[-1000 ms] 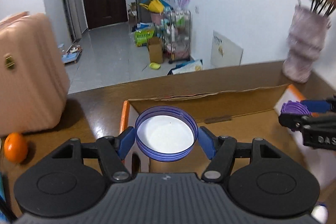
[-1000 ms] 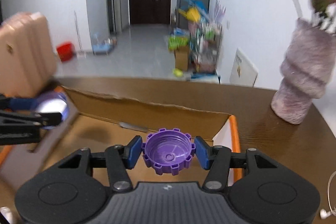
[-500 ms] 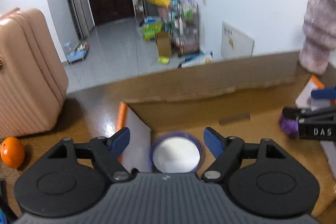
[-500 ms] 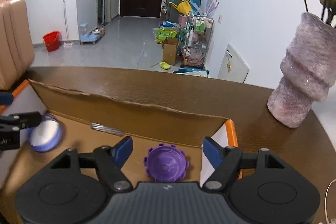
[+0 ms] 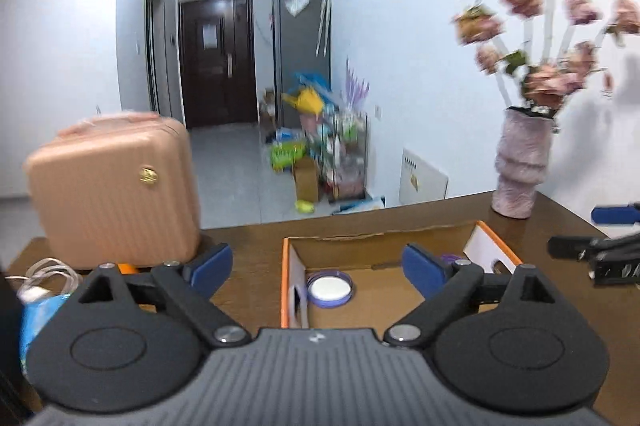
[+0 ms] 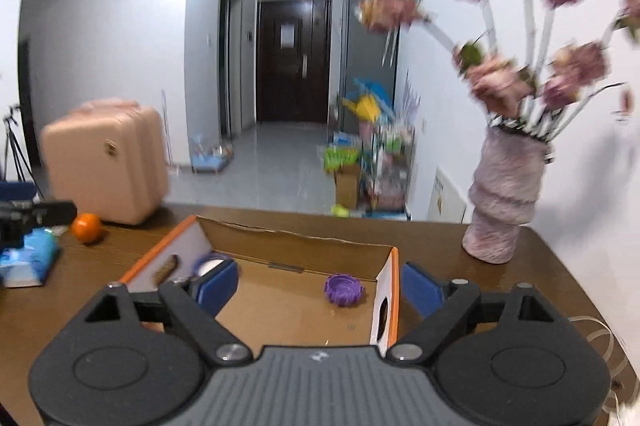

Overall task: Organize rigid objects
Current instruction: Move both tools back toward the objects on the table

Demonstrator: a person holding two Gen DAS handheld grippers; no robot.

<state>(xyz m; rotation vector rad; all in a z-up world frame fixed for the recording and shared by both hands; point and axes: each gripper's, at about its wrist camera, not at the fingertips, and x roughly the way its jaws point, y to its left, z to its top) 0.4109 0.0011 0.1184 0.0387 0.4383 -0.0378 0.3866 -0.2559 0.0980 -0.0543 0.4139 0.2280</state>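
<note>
Blue pads of the left hand-held gripper [image 5: 317,271] stand wide apart with nothing between them; its jaws have just been opening, and the round blue-rimmed lid [image 5: 330,289] with its white inside lies flat below on the floor of the cardboard box [image 5: 376,235], close to the box's left wall. The right hand-held gripper [image 6: 319,285] is spread just as wide and empty, its jaws likewise freshly opened, and the purple notched cap [image 6: 343,289] sits on the box floor near the right wall, well apart from the lid at the other end. The open-topped box with its orange edges rests on the dark brown bench [image 6: 92,278]. On the bench to the left of the box lie a blue packet [image 6: 28,260] and an orange fruit [image 6: 86,227], and behind them stands a pink ribbed suitcase [image 5: 114,186]. At the far right corner of the bench stands a pinkish textured vase [image 6: 505,194] holding blurred dried flowers. Beyond the bench a tiled hallway runs past a cluttered wire rack [image 5: 340,154] to a dark door [image 5: 218,60].
</note>
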